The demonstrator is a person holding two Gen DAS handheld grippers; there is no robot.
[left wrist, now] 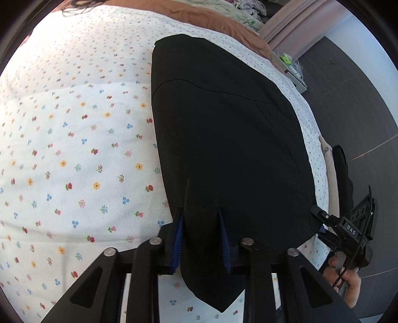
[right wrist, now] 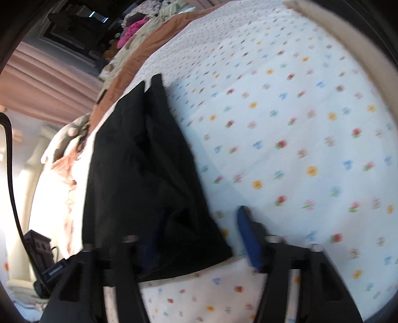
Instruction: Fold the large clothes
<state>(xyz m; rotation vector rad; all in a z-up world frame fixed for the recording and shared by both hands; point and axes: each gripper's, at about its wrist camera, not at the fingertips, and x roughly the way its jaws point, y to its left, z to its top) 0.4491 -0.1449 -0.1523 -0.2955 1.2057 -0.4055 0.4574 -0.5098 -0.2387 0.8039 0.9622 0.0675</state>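
A black garment (left wrist: 223, 129) is spread flat on a bed sheet (left wrist: 74, 149) printed with small flowers. In the left wrist view, the left gripper (left wrist: 202, 218) is closed on a corner of the garment: the cloth is pinched between its 2 blue-padded fingers (left wrist: 178, 238), and a pointed tip of fabric hangs below them, toward the camera. At the garment's near right edge, the right gripper (left wrist: 321, 213) is seen from outside, held in a hand (left wrist: 345, 280); its black tip touches the garment's edge.

In the right wrist view, which is blurred, the garment (right wrist: 139, 161) lies left of centre on the sheet (right wrist: 286, 124), with folds and creases in it. The right gripper (right wrist: 196, 238) is held wide: 1 blue finger (right wrist: 248, 238) stands bare over the sheet just right of the garment, while the other finger is covered by the dark cloth. Whether any fabric is gripped there cannot be told.

Beyond the garment, a brown blanket (left wrist: 223, 22) runs along the far side of the sheet, and a pile of mixed clothes (right wrist: 139, 27) lies past it.
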